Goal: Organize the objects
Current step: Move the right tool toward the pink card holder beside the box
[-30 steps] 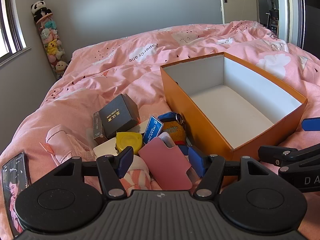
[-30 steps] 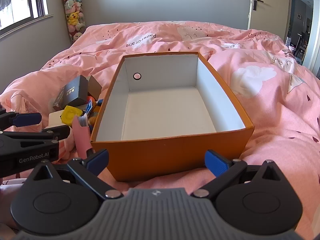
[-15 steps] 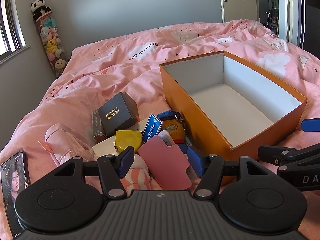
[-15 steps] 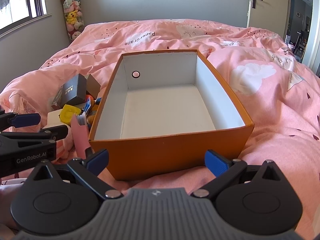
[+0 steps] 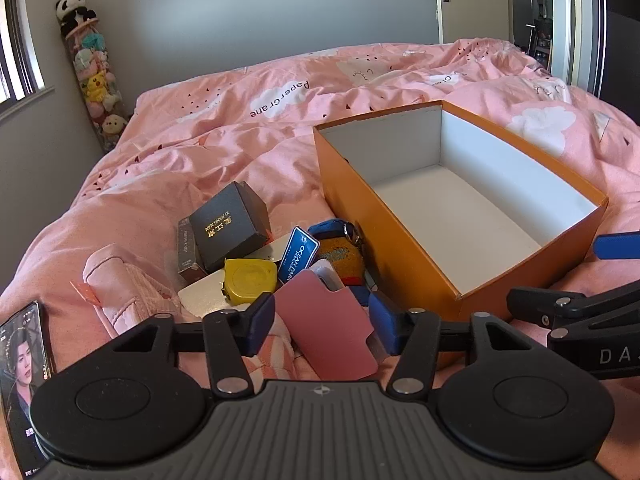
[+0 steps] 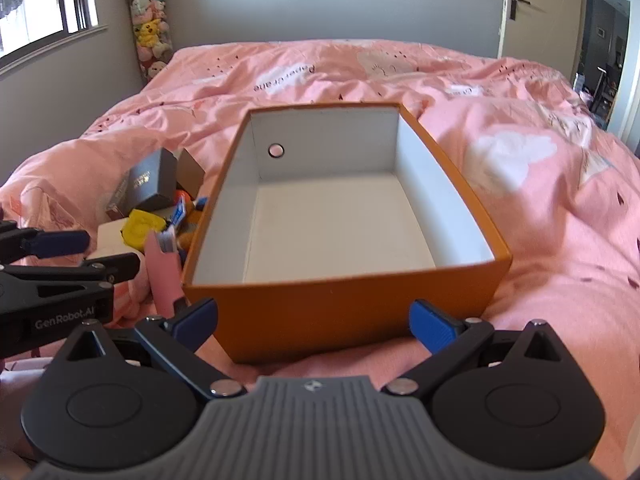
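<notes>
An empty orange box [image 5: 400,240] with a white inside stands on the pink bed; it also shows in the right wrist view [image 6: 352,312]. Left of it lies a pile: a black box [image 5: 228,226], a yellow tape measure [image 5: 248,280], a blue card [image 5: 298,254], a pink case [image 5: 326,330] and a plush toy [image 5: 340,258]. My left gripper [image 5: 320,324] is open, its fingers either side of the pink case without closing on it. My right gripper [image 6: 314,322] is open and empty in front of the box's near wall.
A phone [image 5: 22,360] with a lit screen lies at the left edge of the bed. A folded pink cloth [image 5: 120,284] sits beside the pile. A tube of plush toys [image 5: 94,76] stands in the far corner. The duvet [image 6: 540,184] stretches right of the box.
Both grippers have drawn back slightly, so the box and the pile sit a little lower and further off. Nothing was gripped or released.
</notes>
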Available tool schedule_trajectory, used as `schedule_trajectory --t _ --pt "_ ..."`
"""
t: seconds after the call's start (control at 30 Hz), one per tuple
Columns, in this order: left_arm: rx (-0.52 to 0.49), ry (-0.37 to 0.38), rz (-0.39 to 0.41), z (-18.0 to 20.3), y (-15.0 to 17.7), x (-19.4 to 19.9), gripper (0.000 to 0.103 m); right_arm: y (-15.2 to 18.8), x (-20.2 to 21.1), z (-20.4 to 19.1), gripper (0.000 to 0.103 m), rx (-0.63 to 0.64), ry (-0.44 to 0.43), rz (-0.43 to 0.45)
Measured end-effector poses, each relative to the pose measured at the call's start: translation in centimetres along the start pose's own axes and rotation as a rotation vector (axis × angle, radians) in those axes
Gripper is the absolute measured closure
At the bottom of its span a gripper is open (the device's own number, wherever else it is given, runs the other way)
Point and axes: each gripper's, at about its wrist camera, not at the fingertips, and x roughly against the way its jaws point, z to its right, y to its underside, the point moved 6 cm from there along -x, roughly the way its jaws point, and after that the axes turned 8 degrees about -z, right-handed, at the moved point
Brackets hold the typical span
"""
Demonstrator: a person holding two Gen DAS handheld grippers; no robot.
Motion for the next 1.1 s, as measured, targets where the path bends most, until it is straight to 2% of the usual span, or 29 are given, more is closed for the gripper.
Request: schedule_trajectory --t 0.17,0.27,0.33,0.37,0.53,0.7,0.83,0.97,1.03,1.1 --pt "0.062 0.028 -0.001 -1.8 -1.1 0.4 0.044 -2.4 0.8 -1.6 0.022 0.087 -0.039 0.057" --pt "0.116 0.086 -0.03 -3.2 -1.6 0.3 0.045 -3.6 0.2 -3.1 0.034 0.142 -0.102 0.034" --pt "0.145 0.127 -0.059 -4.1 -1.7 0.3 0.05 -4.1 -0.2 -4.4 0.046 0.178 -0.153 0.006" --pt "0.147 0.132 -0.073 -4.5 -1.8 0.3 0.053 -4.4 -0.5 -5.0 0.048 0.194 -0.177 -0.007" --pt "0.19 0.082 -0.095 -6.8 -1.9 0.8 0.054 -5.2 -2.2 -7.8 0.066 0.222 -0.29 -0.082" --pt "0.26 0.012 -0.138 -9.5 -1.8 1.0 0.054 -6.1 -3.9 -10.4 0.073 0.267 -0.342 -0.119" --pt "0.318 -0.028 -0.158 -11.1 -1.4 1.2 0.054 -6.4 -5.1 -12.0 0.073 0.303 -0.369 -0.144" --pt "0.328 -0.065 -0.149 -11.9 -1.4 1.6 0.052 -6.2 -6.1 -12.8 0.073 0.336 -0.378 -0.168" --pt "0.327 -0.07 -0.155 -12.1 -1.5 1.8 0.047 -6.2 -6.6 -13.0 0.072 0.348 -0.375 -0.178" --pt "0.323 -0.12 -0.16 -12.5 -1.5 2.0 0.035 -6.3 -7.1 -12.8 0.071 0.353 -0.366 -0.189"
